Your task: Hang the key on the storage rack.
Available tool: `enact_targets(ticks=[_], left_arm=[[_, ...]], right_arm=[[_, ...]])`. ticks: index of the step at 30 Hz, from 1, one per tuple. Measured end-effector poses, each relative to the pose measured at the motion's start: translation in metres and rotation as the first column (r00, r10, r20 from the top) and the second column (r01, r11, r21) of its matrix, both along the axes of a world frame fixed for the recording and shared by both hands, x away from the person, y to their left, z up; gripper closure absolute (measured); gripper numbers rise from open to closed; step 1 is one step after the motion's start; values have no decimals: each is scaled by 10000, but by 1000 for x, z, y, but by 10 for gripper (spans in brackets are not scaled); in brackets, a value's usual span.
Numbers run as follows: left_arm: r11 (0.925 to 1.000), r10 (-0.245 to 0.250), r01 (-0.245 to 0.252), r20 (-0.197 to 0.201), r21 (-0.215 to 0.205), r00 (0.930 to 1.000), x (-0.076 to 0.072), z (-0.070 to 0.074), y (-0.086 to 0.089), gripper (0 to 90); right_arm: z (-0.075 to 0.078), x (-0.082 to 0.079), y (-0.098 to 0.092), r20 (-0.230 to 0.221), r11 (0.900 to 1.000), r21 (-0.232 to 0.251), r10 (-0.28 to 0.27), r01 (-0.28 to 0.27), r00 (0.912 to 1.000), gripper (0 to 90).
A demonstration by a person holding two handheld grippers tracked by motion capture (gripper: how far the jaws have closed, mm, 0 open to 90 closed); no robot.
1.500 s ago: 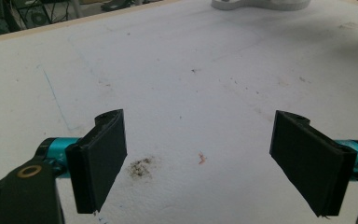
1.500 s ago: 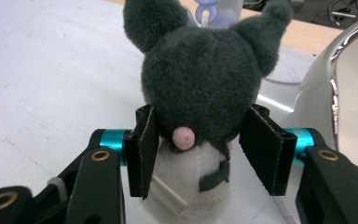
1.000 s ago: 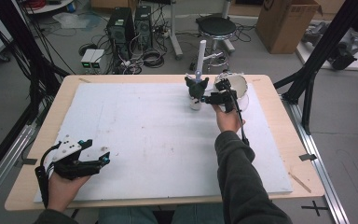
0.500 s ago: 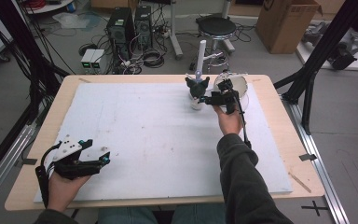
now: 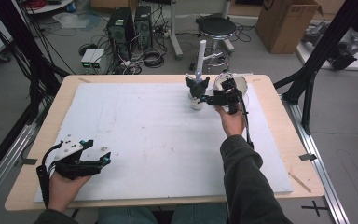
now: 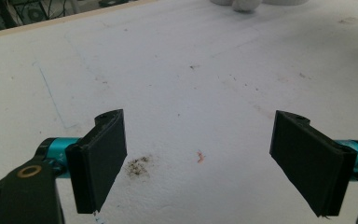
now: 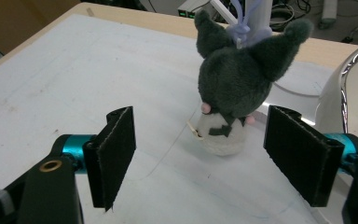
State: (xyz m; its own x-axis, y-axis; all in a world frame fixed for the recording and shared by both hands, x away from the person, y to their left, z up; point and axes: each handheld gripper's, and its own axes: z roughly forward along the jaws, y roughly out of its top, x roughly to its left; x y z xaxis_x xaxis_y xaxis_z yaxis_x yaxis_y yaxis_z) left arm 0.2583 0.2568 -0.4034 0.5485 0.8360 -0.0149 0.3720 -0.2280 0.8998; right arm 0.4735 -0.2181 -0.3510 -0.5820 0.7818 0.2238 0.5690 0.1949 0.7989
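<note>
A small plush toy with a dark grey, two-eared head and a pale round body (image 7: 235, 88) stands upright near the far edge of the tabletop (image 5: 279, 158), towards its far right corner, on the white foam sheet (image 5: 154, 135) that covers most of the wood. A lilac loop on its head seems to hang from a white upright stand (image 5: 201, 58) behind it, which may be what keeps it standing. Just to its right sits a shiny round metal bowl (image 7: 349, 84), close by but apart from the toy.

The right gripper (image 7: 200, 158) points at the toy from the near side; its fingers have just been opening and now stand wide, with the toy beyond their tips and nothing pressed between them. By my reading the toy has been let go where it stands, and the hand is clear of it.

The left gripper (image 5: 91, 163) rests near the tabletop's near left corner, fingers spread over bare foam, holding nothing, apparently waiting out of the way.
</note>
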Motion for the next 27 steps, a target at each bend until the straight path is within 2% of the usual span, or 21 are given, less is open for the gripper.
enact_targets(ticks=[7,11,13,27], left_arm=[[10000,-7,7,43,-34,10000,0,0,0,189],[10000,-1,1,20,-9,10000,1,0,0,189],[10000,-3,3,16,18,10000,2,0,0,189],[10000,-73,73,-53,25,10000,2,-1,-2,189]], right_arm=[[-1,-7,0,222,9997,132,189,-192,9996,220],[-2,-11,-1,45,9994,287,217,-218,9998,195],[-3,-14,-1,203,9995,265,181,-186,9996,185],[-4,-28,-6,214,9973,587,420,-432,9989,157]])
